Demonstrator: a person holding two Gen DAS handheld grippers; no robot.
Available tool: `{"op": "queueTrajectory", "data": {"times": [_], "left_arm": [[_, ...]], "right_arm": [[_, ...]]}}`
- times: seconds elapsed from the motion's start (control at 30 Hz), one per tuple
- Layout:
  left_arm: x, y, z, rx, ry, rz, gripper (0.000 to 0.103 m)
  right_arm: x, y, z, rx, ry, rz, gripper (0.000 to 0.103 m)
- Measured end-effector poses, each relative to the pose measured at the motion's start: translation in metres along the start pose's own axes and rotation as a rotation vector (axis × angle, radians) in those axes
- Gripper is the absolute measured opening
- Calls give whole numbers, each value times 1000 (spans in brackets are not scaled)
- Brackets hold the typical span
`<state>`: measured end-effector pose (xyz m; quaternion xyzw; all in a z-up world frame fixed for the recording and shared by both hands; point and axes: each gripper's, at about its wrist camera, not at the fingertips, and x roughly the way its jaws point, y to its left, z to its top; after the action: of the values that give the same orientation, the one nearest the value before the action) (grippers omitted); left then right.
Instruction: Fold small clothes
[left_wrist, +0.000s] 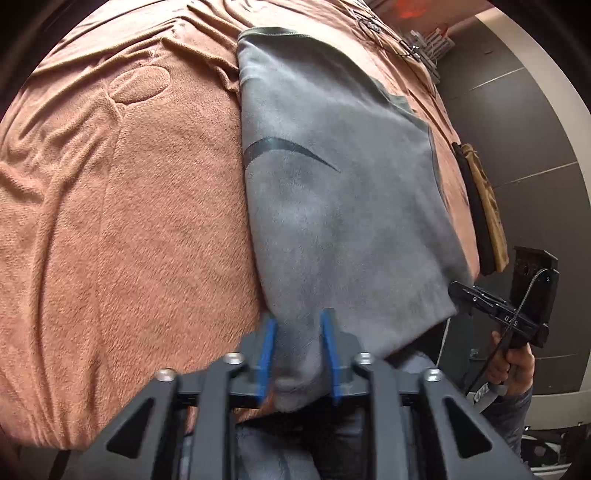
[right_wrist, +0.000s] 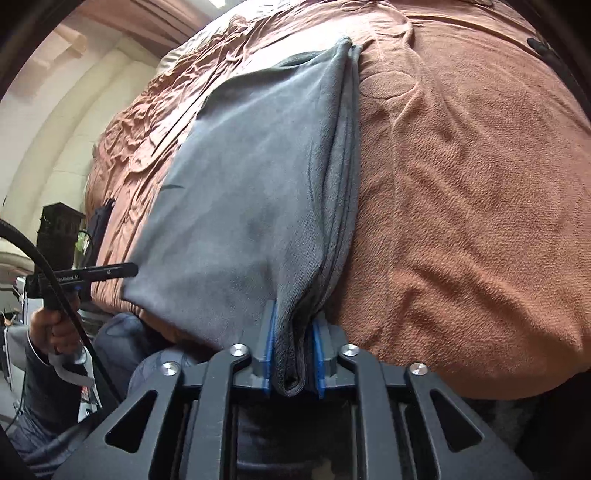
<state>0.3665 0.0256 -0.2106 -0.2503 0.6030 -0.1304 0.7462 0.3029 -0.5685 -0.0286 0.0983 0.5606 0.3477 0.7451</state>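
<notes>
The left gripper (left_wrist: 298, 321) is being held partly closed on the near corner of the grey garment (left_wrist: 332, 184), with cloth bunched between its blue pads (left_wrist: 268, 343). The right gripper (right_wrist: 294, 325) is being held nearly closed on the opposite near corner, where several folded layers of the grey garment (right_wrist: 251, 192) are being pinched edge-on between the blue pads (right_wrist: 270, 343).

The garment is being kept spread, folded lengthwise, over the terracotta bedspread (left_wrist: 129, 221), its near edge hanging off the bed's front. A dark swoosh-shaped mark (left_wrist: 284, 149) is being shown on the upper face in the left view; no lettering is being shown with it.

In the right view, the other gripper's side is being seen at the garment's left corner, with print partly readable as "...Robot AI" (right_wrist: 68, 277); the first letters cannot be told. In the left view, white characters on the other gripper's body (left_wrist: 511, 319) are being seen but are too small to read with certainty.

A dark and tan flat item (left_wrist: 480, 210) is being seen at the bedspread's right edge.
</notes>
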Motion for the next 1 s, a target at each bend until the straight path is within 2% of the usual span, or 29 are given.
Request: {"op": "queueTrajectory", "data": {"times": [0.03, 0.07, 0.1, 0.2, 0.6, 0.8, 1.0], "left_arm": [[0, -1, 2, -7, -15, -8, 53], [-1, -1, 6, -10, -37, -8, 58], [-1, -1, 10, -11, -51, -7, 58], [3, 1, 24, -40, -75, -34, 58], [18, 17, 73, -105, -127, -50, 58], [23, 31, 97, -127, -145, -59, 56], [21, 43, 121, -149, -178, -80, 50]], "right_arm": [[-2, -1, 2, 5, -15, -5, 42], [-5, -4, 5, 11, -33, -9, 63], [-8, -5, 8, 19, -56, -7, 68], [-8, -13, 17, 48, -79, 28, 68], [21, -51, 61, 135, -109, 134, 68], [43, -59, 92, 143, -110, 150, 68], [66, -64, 120, 144, -99, 178, 56]]}}
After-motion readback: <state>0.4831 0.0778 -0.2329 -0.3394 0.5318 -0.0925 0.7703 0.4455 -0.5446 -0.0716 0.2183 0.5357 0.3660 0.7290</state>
